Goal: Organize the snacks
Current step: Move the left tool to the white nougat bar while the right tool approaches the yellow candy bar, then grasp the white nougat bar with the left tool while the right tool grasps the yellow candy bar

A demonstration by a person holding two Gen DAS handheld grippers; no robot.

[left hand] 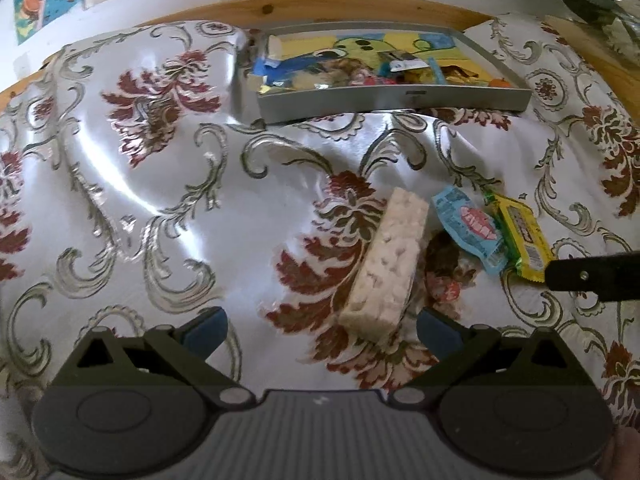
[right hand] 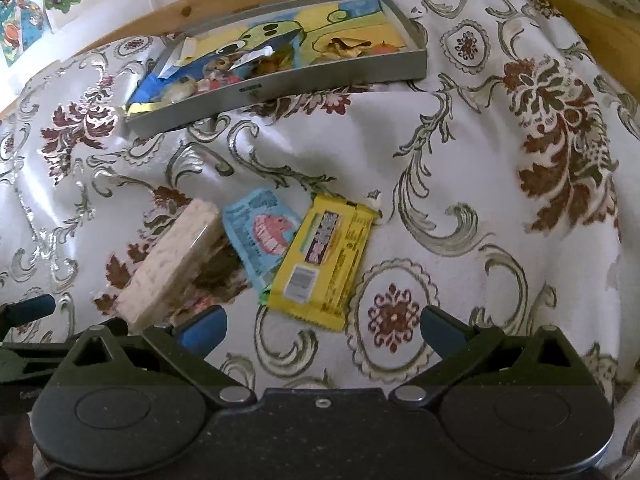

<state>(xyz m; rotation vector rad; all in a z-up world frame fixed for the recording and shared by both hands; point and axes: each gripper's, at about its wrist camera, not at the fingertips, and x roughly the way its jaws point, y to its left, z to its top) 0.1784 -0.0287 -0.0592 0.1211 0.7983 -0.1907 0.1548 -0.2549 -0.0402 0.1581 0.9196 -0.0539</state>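
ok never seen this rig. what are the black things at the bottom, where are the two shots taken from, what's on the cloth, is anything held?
There is no robot here. A person holds a two-finger gripper in each hand, and a fisheye camera on each looks forward along its fingers. The black parts are those grippers: the left gripper in the left wrist view, the right gripper in the right wrist view. Both are open and hold nothing.

On the patterned cloth lie three snacks: a pale bar, a blue packet and a yellow packet that lies partly over the blue one. Further back a grey tray already holds several wrappers. The pale bar sits just ahead of the left gripper, near its right finger.
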